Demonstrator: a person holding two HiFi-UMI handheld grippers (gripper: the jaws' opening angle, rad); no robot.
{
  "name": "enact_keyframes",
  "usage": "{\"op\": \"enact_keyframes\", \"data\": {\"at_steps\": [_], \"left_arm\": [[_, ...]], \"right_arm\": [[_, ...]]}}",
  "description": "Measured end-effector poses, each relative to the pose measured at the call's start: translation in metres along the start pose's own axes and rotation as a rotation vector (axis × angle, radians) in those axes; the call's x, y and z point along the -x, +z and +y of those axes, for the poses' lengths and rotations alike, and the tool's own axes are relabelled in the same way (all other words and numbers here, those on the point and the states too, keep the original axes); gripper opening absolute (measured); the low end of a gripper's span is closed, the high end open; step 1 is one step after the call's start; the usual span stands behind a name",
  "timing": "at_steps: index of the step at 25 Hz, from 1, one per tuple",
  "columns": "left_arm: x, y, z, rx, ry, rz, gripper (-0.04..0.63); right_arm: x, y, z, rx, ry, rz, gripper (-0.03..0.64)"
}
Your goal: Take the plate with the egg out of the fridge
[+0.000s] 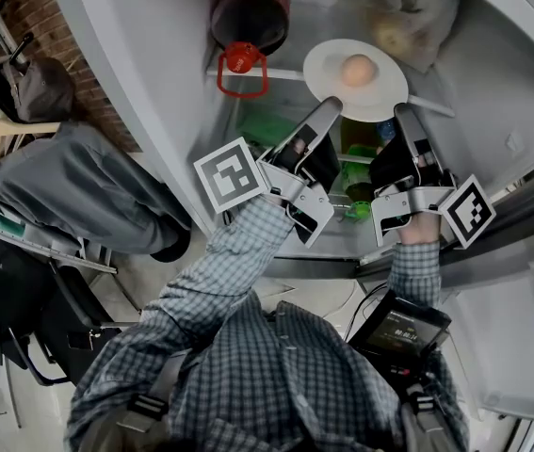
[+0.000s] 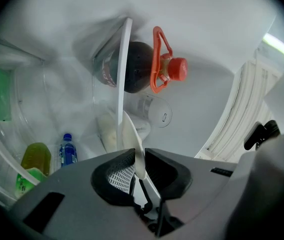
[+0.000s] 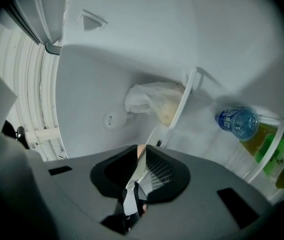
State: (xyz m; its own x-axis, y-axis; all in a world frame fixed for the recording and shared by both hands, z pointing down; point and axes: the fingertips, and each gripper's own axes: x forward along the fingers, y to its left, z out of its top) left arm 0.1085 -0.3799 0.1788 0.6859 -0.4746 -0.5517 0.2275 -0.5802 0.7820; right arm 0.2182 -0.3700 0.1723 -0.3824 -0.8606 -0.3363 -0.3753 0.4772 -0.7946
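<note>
1. Nearest the camera: the person's 2 checked sleeves [image 1: 248, 252] reach forward into the open fridge [image 1: 135, 83].
2. Left gripper [image 1: 331, 106]: the jaws are closed to a narrow gap, pinching the left rim of the plate [image 1: 323, 73]. In the left gripper view the rim stands edge-on between both pads [image 2: 116, 176].
3. Right gripper [image 1: 406, 111]: the jaws are likewise nearly together, clamped on the plate's right rim, which shows as a pale sliver between the pads in the right gripper view.
4. The plate is white and round. It lies between the 2 grippers at the front edge of the shelf [image 1: 281, 73], with 1 egg [image 1: 358, 69] at its centre.
5. Behind the plate, on the same shelf: a dark bottle [image 1: 250, 12] with a red cap and handle on the left, and a plastic bag [image 1: 398, 12] on the right.
</note>
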Motion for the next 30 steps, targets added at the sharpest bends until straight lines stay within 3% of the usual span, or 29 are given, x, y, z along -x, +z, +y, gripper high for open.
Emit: {"op": "enact_keyframes", "data": {"at_steps": [15, 30], "left_arm": [[0.023, -0.008, 0.002, 0.008, 0.049, -0.03, 0.041], [0.066, -0.02, -0.001, -0.043, 0.124, -0.106, 0.037]], "right_arm": [[0.01, -0.017, 0.001, -0.035, 0.005, 0.045, 0.033], [0.026, -0.051, -0.003, -0.081, 0.039, 0.141, 0.031]]}}
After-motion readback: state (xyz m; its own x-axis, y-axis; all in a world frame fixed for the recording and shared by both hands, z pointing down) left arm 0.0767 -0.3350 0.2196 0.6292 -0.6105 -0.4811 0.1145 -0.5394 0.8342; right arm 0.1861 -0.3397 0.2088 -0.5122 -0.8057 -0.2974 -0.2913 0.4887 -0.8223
